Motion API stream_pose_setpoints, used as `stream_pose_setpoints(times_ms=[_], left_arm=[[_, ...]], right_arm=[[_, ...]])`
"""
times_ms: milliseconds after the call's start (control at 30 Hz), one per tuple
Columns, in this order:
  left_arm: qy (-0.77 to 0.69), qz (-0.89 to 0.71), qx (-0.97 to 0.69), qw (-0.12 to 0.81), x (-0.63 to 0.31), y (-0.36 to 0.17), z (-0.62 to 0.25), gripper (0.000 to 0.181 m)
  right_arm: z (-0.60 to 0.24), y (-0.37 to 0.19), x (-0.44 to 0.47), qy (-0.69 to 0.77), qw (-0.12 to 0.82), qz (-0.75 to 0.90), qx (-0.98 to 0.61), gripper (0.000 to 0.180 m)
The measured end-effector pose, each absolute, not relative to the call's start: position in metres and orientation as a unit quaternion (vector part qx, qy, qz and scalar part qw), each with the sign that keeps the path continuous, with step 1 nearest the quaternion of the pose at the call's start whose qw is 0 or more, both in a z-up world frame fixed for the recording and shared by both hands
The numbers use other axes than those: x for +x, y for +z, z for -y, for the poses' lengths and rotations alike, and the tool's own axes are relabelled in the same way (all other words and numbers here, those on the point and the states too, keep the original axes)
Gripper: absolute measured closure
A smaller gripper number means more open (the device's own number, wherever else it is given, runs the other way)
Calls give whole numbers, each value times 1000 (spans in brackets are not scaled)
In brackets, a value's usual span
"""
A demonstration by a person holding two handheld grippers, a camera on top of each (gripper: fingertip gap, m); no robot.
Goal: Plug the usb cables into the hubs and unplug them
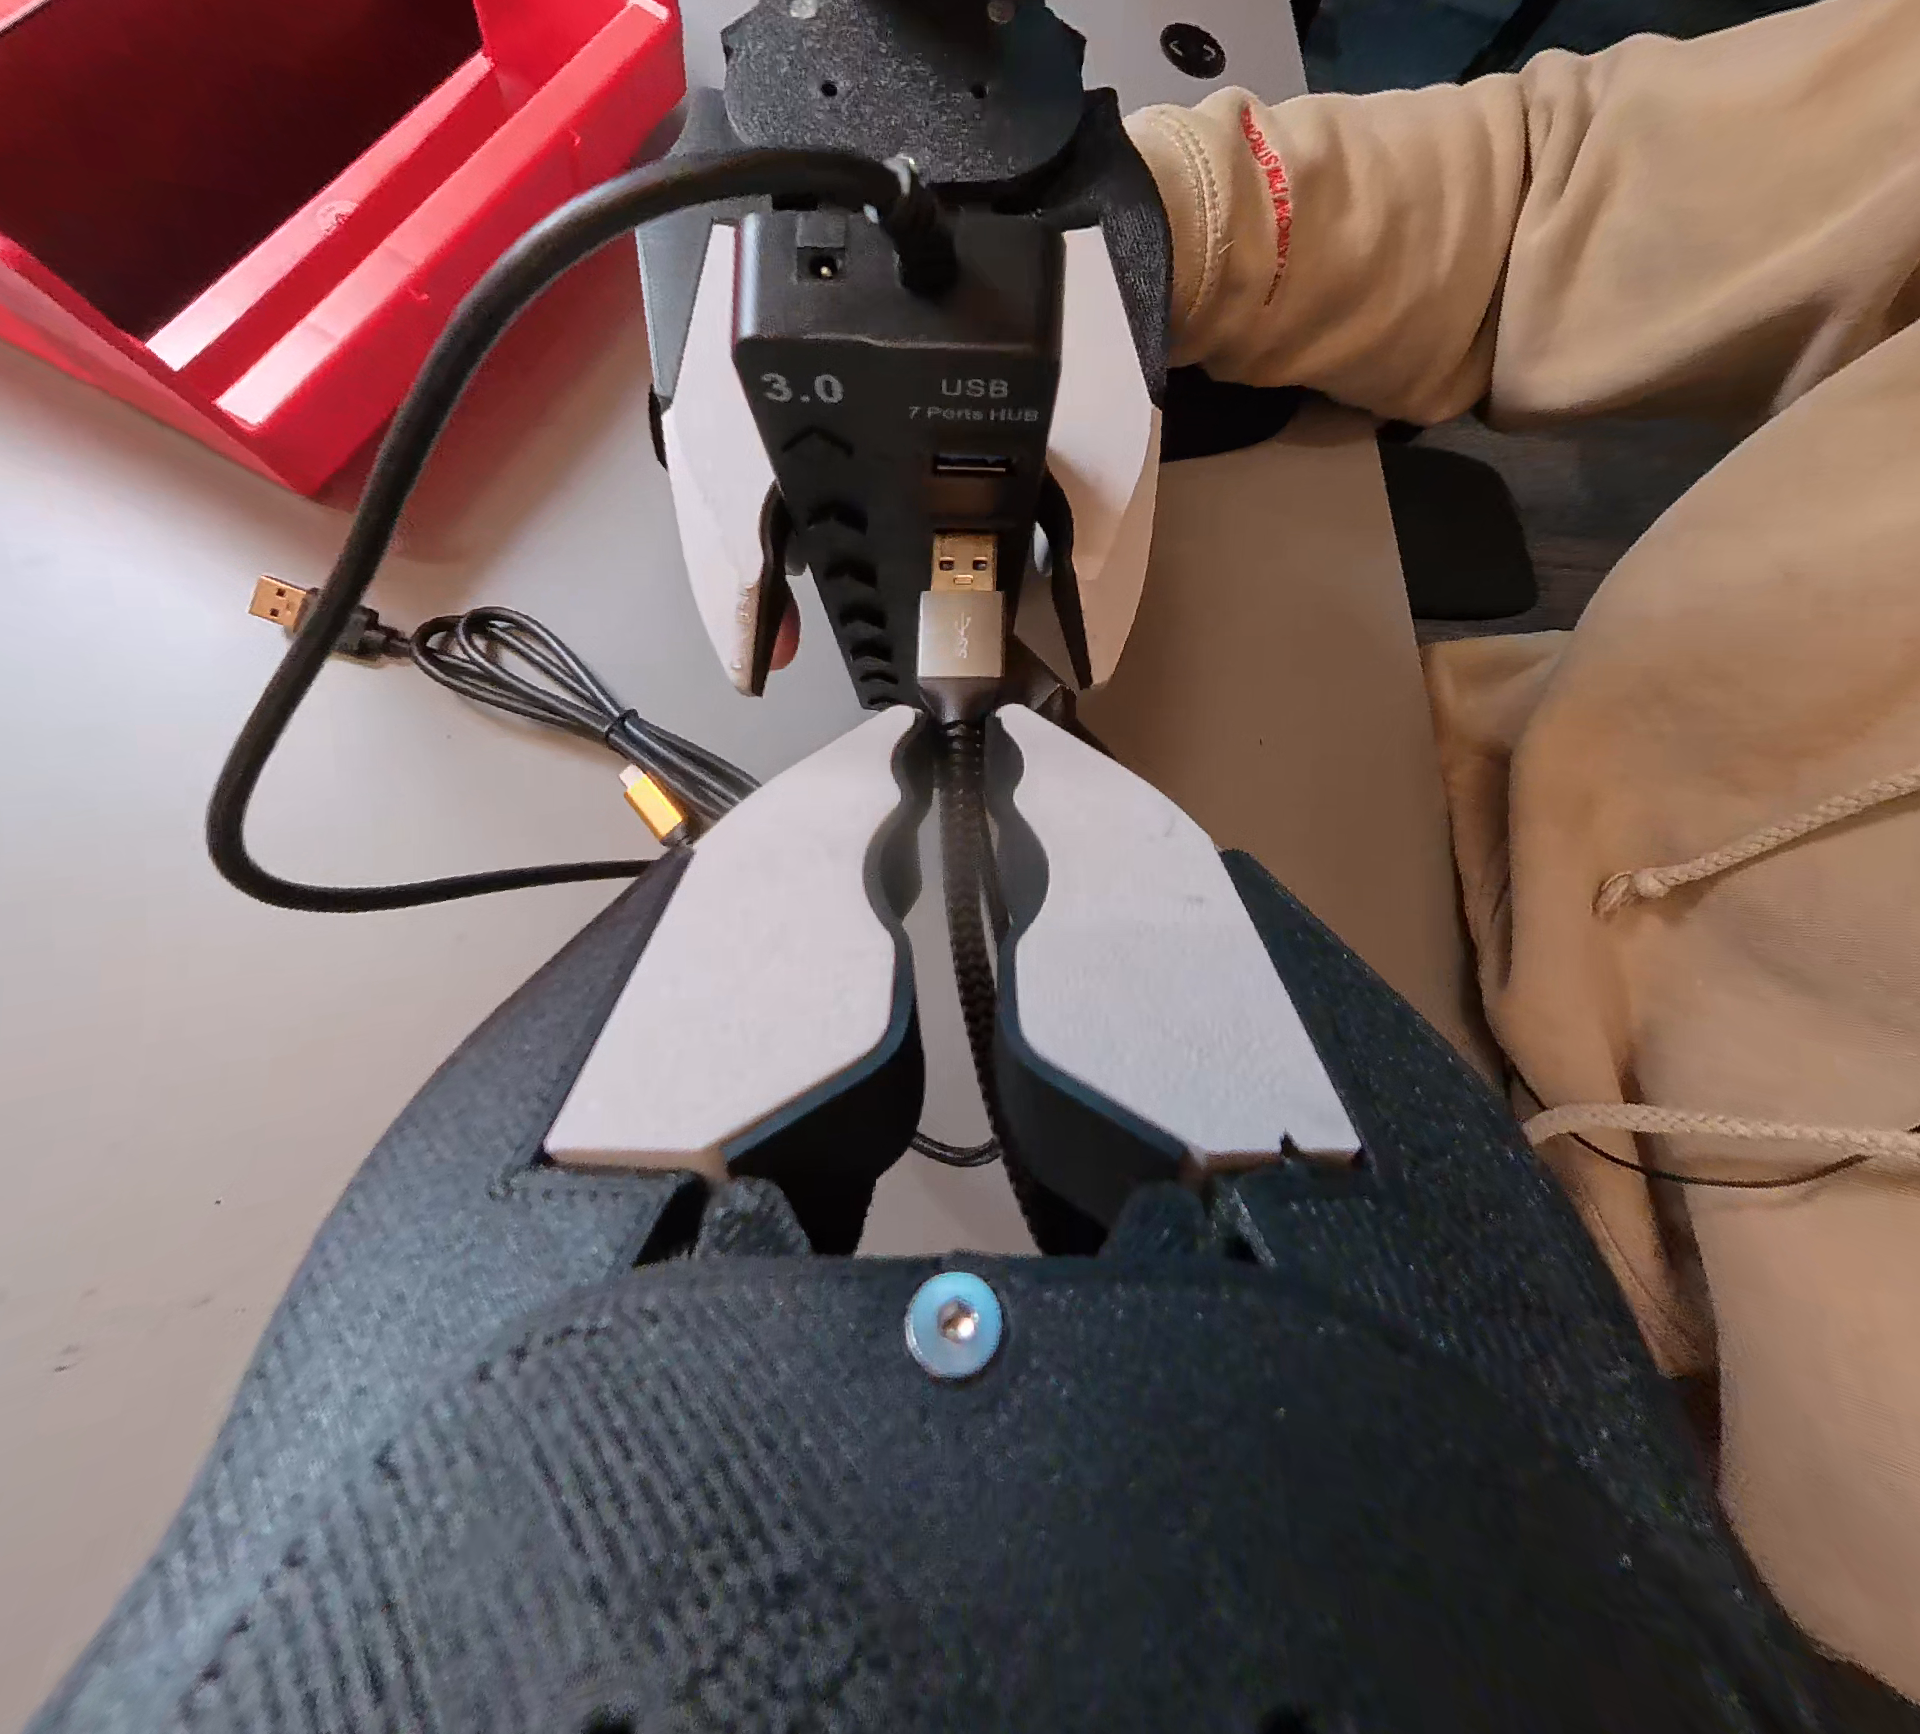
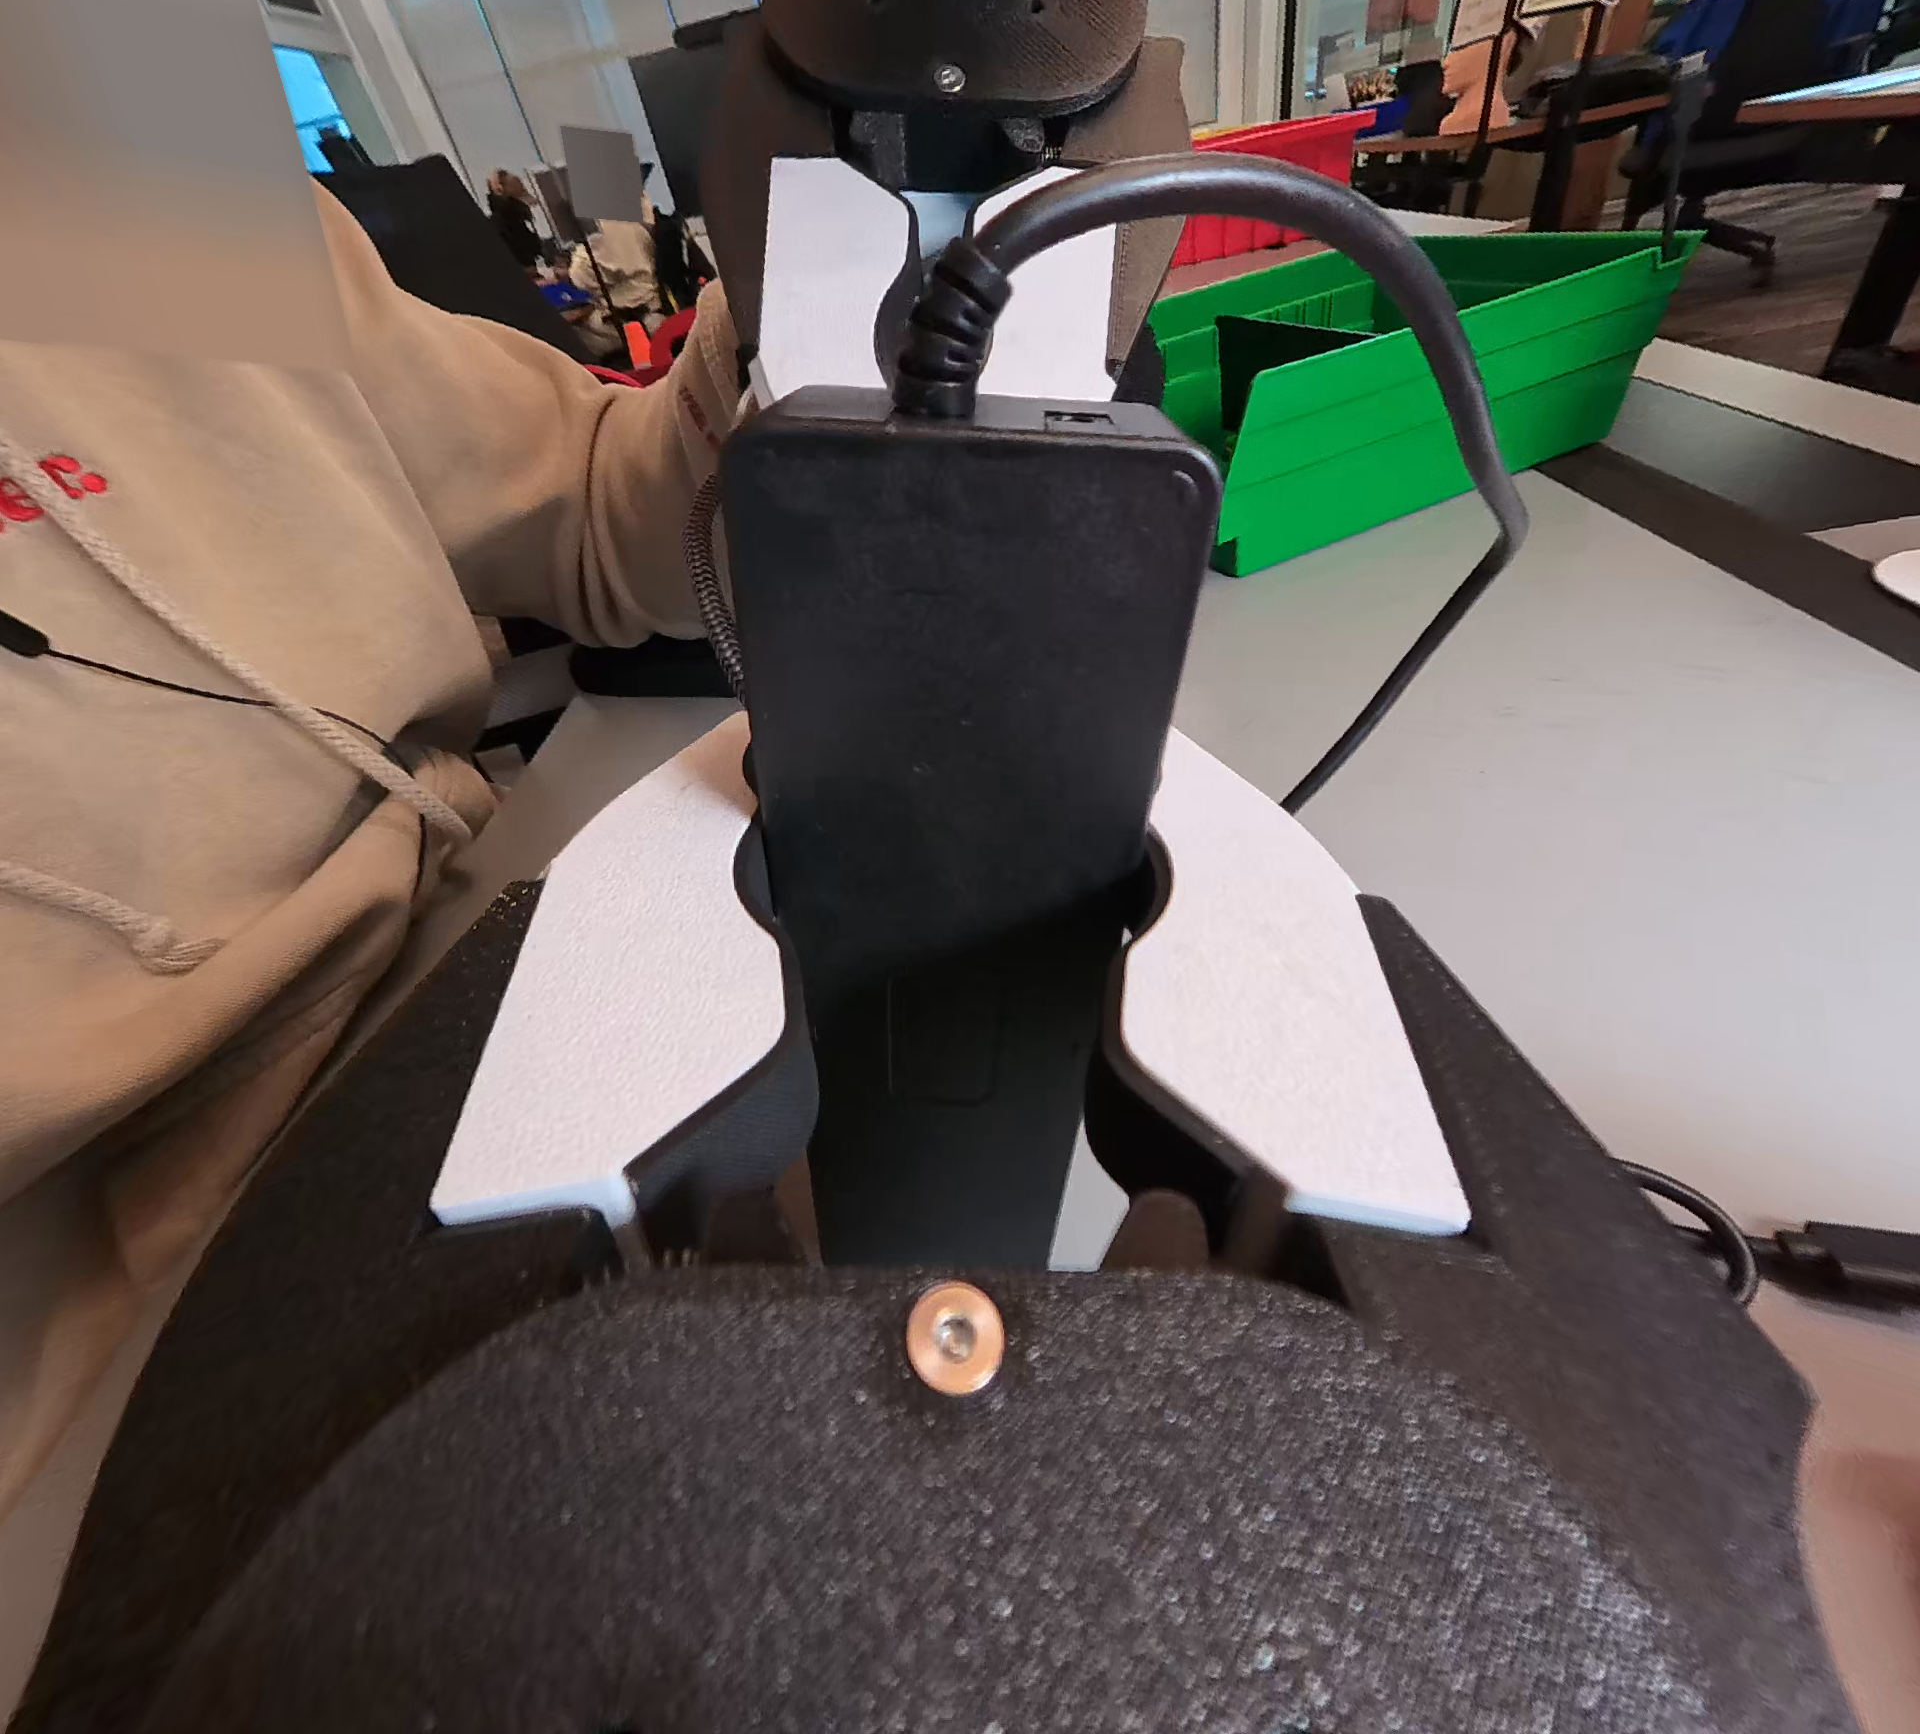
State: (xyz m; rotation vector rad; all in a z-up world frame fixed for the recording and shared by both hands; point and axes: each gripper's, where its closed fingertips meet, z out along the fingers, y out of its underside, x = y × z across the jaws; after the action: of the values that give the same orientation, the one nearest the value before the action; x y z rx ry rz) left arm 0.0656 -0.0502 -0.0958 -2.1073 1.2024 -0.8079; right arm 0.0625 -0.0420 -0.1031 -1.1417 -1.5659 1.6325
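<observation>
Left wrist view: silver USB plug (image 1: 961, 619) being held by closed left fingers (image 1: 1117, 853), aligned just short of hub (image 1: 894, 396) port; hub being clamped lengthwise by right gripper (image 2: 951, 863).

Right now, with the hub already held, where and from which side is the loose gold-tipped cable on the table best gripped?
Take the gold plug by its black housing just behind the metal tip, coming from above with jaws across its flat sides. It lies flat on the table, tip pointing towards the red bin, clear of the coiled cable.
</observation>
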Motion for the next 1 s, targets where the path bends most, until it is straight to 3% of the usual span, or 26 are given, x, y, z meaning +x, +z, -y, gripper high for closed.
stream_pose_setpoints(times_ms=[533, 1000], left_arm=[[-385, -429, -769, 276, 70, -91, 54, 172], [-347, -482, -757, 271, 66, -90, 66, 172]], right_arm=[[47, -109, 62, 605, 277, 604, -439, 116], [62, -109, 59, 591, 260, 624, -440, 116]])
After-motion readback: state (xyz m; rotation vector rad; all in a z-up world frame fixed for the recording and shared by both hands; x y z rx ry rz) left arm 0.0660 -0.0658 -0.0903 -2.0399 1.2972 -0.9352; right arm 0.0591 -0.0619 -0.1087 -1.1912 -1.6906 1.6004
